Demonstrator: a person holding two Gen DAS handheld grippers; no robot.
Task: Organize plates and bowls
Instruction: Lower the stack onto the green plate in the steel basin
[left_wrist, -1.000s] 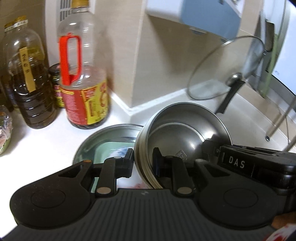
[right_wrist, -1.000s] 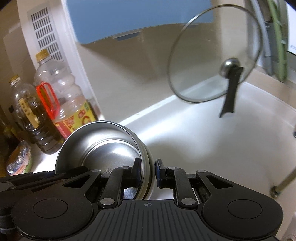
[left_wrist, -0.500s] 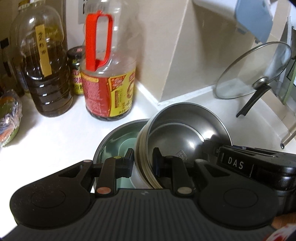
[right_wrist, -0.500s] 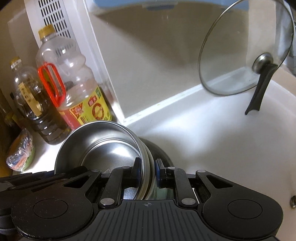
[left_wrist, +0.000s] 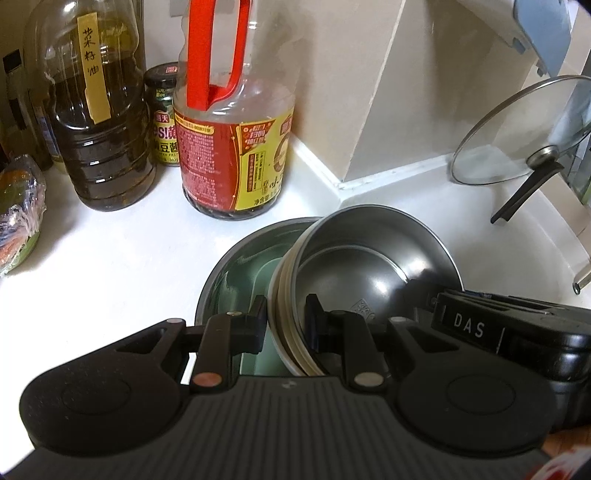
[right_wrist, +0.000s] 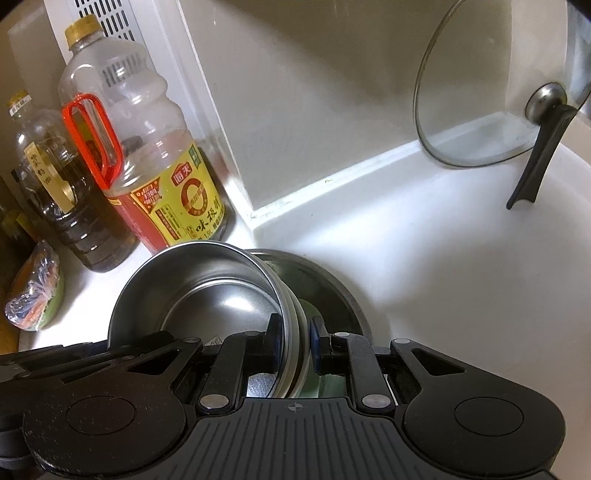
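A stack of steel bowls (left_wrist: 373, 269) is held tilted between both grippers. My left gripper (left_wrist: 286, 319) is shut on the stack's left rim. My right gripper (right_wrist: 293, 338) is shut on the opposite rim of the same stack (right_wrist: 207, 291). The right gripper's body (left_wrist: 517, 336) shows at the right of the left wrist view. Below the stack sits a wide steel plate (left_wrist: 236, 266) on the white counter, with a pale green dish (left_wrist: 260, 280) in it. The plate (right_wrist: 332, 291) also shows in the right wrist view.
A red-handled sauce bottle (left_wrist: 232, 147), a dark oil bottle (left_wrist: 99, 122) and a small jar (left_wrist: 164, 110) stand at the back left. A wrapped item (left_wrist: 20, 218) lies at the far left. A glass pan lid (right_wrist: 487, 96) leans against the wall at right.
Both grippers have carried the bowl stack left and down toward the bottles. The stack now hangs low over the wide plate.
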